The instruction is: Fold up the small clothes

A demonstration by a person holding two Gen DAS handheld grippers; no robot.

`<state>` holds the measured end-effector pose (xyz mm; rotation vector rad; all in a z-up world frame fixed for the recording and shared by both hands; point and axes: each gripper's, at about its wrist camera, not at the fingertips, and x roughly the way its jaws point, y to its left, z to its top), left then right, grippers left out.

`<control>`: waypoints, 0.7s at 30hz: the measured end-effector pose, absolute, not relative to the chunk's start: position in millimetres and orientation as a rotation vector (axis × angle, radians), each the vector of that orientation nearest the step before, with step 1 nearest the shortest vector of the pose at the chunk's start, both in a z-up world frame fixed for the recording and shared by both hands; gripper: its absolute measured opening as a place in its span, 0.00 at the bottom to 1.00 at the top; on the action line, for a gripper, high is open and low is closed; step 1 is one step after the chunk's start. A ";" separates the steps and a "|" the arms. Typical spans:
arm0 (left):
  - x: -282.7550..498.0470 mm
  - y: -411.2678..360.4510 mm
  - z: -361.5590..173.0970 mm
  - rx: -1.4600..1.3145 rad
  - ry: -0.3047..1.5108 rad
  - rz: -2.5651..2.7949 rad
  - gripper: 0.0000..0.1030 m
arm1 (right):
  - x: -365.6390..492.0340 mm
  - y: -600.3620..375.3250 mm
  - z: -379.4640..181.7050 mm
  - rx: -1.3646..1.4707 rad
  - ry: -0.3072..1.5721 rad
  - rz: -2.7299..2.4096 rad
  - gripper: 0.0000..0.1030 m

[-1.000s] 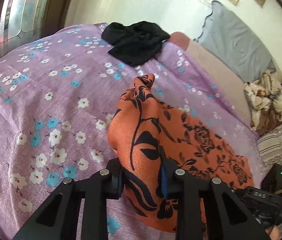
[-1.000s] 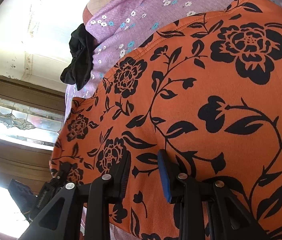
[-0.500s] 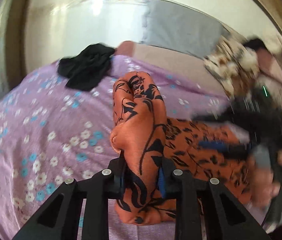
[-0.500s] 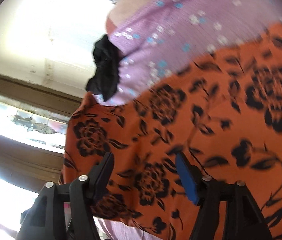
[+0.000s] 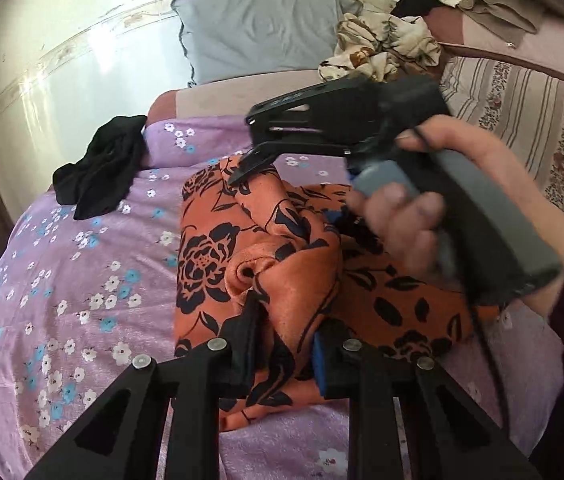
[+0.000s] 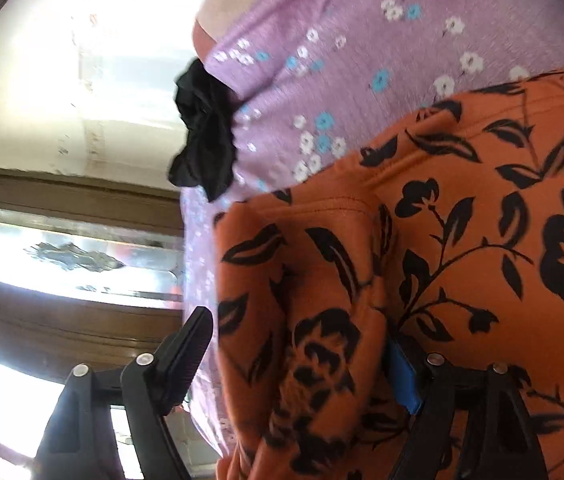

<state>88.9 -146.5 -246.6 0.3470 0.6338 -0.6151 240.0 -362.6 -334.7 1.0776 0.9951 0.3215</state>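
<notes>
left tool [image 5: 282,344] clamped on one orange garment [image 5: 250,248] | right tool [image 6: 298,364] spread wide, gripping nothing | one black garment [image 5: 100,170]

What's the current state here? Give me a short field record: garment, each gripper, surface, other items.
garment: orange floral garment, bunched, partly folded over itself
left gripper: shut on a fold of the garment
right gripper: jaws open, cloth lying between them, not pinched
surface: purple flowered bedspread
other items: black garment crumpled at the far edge; grey pillow against the wall
</notes>
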 end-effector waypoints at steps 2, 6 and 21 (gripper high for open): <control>89.5 -146.0 -245.9 0.344 0.637 -0.622 0.22 | 247.1 -361.2 -337.3 1.070 0.997 0.310 0.79; 90.1 -144.4 -243.6 0.329 0.649 -0.636 0.21 | 251.6 -357.7 -323.6 0.920 0.982 0.259 0.62; 83.4 -235.5 -200.2 0.223 0.700 -0.992 0.14 | 196.8 -449.8 -271.7 0.691 0.749 0.104 0.15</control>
